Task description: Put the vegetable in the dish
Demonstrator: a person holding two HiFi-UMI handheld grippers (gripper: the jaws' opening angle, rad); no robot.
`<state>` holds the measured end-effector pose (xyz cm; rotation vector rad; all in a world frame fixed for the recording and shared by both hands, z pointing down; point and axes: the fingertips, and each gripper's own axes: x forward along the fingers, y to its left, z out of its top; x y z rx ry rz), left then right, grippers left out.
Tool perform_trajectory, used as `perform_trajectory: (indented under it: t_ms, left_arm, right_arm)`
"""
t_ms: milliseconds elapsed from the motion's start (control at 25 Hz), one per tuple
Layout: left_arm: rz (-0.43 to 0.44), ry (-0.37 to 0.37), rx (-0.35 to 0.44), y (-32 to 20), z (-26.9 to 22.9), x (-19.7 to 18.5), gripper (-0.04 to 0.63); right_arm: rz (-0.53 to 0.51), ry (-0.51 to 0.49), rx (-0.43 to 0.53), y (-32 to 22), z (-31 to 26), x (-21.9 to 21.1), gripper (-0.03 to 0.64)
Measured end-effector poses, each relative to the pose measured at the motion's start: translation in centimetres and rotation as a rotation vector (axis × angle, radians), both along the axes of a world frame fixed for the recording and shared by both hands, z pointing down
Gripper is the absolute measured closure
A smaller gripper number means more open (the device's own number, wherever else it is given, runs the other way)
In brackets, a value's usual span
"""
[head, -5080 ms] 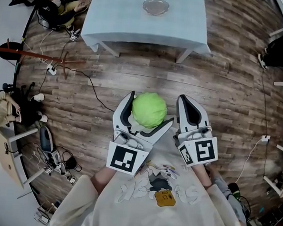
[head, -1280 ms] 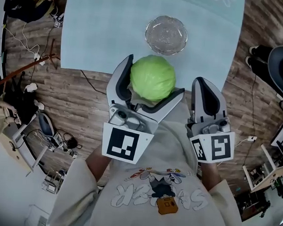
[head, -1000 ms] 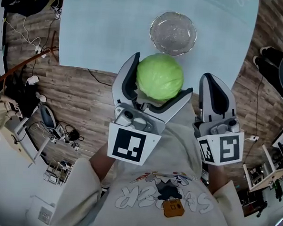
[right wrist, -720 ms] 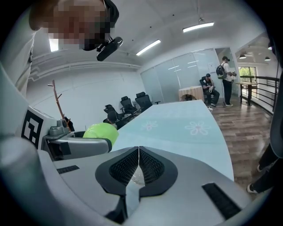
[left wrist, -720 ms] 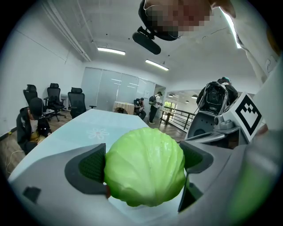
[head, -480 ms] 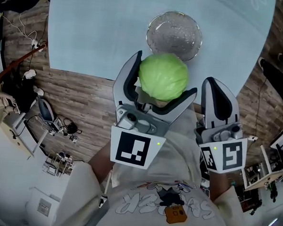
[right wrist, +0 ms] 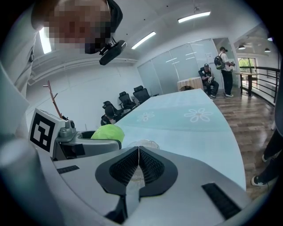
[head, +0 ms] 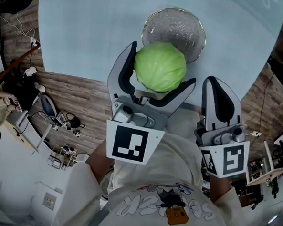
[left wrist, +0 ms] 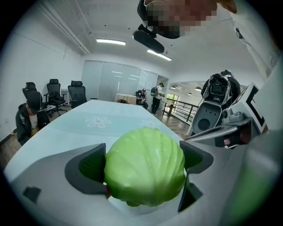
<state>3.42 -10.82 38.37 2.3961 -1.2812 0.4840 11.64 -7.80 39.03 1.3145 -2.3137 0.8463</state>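
A round green cabbage (head: 160,67) sits clamped between the jaws of my left gripper (head: 156,68), held above the near edge of the light blue table (head: 89,30). In the left gripper view the cabbage (left wrist: 145,172) fills the gap between both pads. A clear glass dish (head: 174,30) stands on the table just beyond the cabbage, its near rim hidden behind it. My right gripper (head: 220,98) hangs to the right of the cabbage, shut with nothing in it; its jaws meet in the right gripper view (right wrist: 139,165), where the dish (right wrist: 143,145) shows just past them.
Wooden floor (head: 80,99) lies to the left, with cables and gear (head: 59,124) scattered on it. In the left gripper view, office chairs (left wrist: 62,95) and a seated person (left wrist: 28,117) are at the table's far left; more people stand further back.
The table and dish have come closer beneath me. The cabbage in the left gripper now overlaps the dish's near rim. The right gripper stays shut beside it.
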Motion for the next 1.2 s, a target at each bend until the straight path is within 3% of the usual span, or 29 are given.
perform_trajectory:
  t_ms: [520,1200]
  left_arm:
    - [0.002,0.001,-0.045,-2.0,3.5,1.9,0.071]
    - [-0.001,-0.067,-0.114,-4.0,8.1,2.7,0.071]
  right_arm:
    - [0.000,-0.015,-0.043,-1.6,2.2,0.4,0.594]
    - [-0.006,-0.031,-0.097,-3.7,6.2,1.3,0.594]
